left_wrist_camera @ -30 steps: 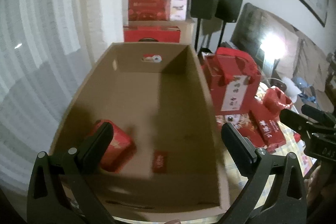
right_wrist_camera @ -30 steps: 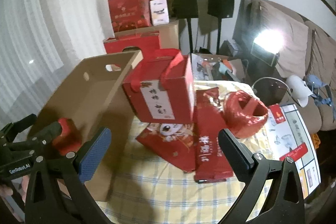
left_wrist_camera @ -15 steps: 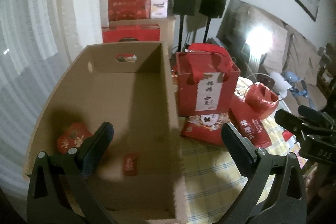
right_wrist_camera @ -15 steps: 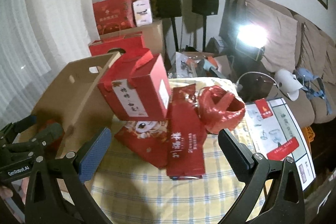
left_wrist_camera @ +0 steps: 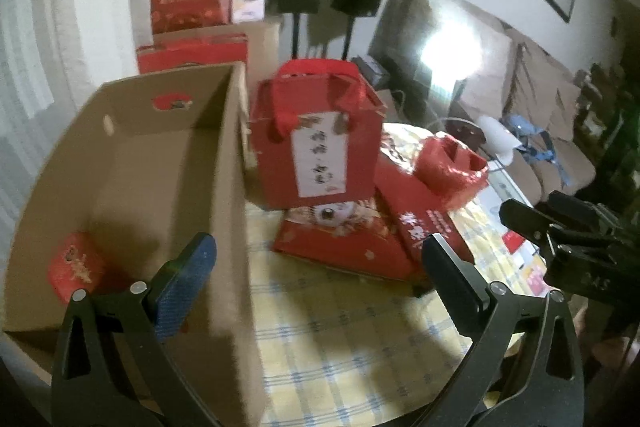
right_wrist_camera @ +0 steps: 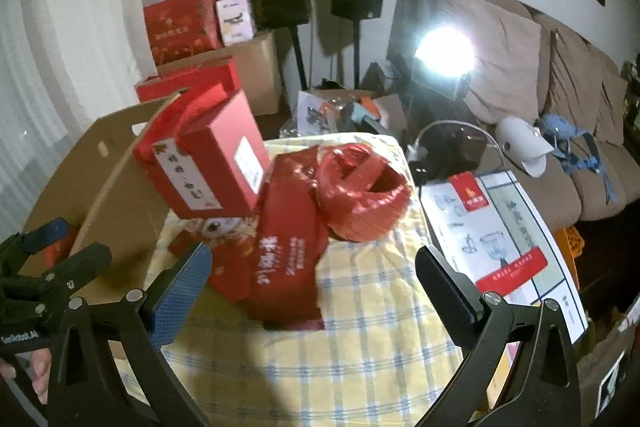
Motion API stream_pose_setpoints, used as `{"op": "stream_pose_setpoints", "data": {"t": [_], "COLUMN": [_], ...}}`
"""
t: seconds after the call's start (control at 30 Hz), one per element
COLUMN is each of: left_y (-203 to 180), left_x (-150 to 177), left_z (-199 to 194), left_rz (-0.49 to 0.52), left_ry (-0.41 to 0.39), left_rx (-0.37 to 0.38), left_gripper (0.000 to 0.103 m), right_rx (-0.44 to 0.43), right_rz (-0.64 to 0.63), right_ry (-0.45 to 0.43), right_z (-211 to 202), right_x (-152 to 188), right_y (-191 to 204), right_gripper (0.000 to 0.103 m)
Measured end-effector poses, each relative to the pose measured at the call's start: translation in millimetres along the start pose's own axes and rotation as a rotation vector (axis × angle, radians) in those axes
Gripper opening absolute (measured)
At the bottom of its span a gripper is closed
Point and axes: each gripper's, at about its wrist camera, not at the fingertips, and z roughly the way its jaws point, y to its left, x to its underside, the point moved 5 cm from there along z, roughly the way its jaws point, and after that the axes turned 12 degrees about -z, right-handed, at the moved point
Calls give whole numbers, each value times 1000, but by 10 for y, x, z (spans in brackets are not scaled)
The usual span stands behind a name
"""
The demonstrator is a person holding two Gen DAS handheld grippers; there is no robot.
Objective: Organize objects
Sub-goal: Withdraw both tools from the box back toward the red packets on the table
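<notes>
Two grippers, left (left_wrist_camera: 320, 263) and right (right_wrist_camera: 314, 269), hang wide open and empty over a checked tablecloth (right_wrist_camera: 352, 355); red gift boxes (right_wrist_camera: 288, 251) pile right of a cardboard box (left_wrist_camera: 132, 179) holding one red packet (left_wrist_camera: 76, 265).

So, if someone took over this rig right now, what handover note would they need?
Left gripper: open, empty, over the box's right wall.
Right gripper: open, empty, facing the pile.
Done: one small red packet lies in the cardboard box.
Left on the checked tablecloth: red gift box with handles, flat red pack with a dog picture, long red packet, red plastic bag.
Next, probably: take the long red packet, the nearest one.
</notes>
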Motion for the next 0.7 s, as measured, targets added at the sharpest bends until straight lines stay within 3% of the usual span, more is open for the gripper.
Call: {"op": "stream_pose_setpoints", "data": {"t": [0.37,0.57,0.7], "left_y": [-263,-363,-426], "left_x": [152,184,212], "left_z": [252,413,547], "left_rz": [18,28,23], "left_ry": [64,104,145], "left_rx": [14,22,35], "left_gripper": [102,91,73], "right_rx": [-10,-76,-135], "right_rz": [32,44,60], "right_ry": [27,75,115], "right_z": [120,313,466], "right_x": [86,190,259], "right_y": [-187,-143,-95], "right_gripper": [98,81,65]}}
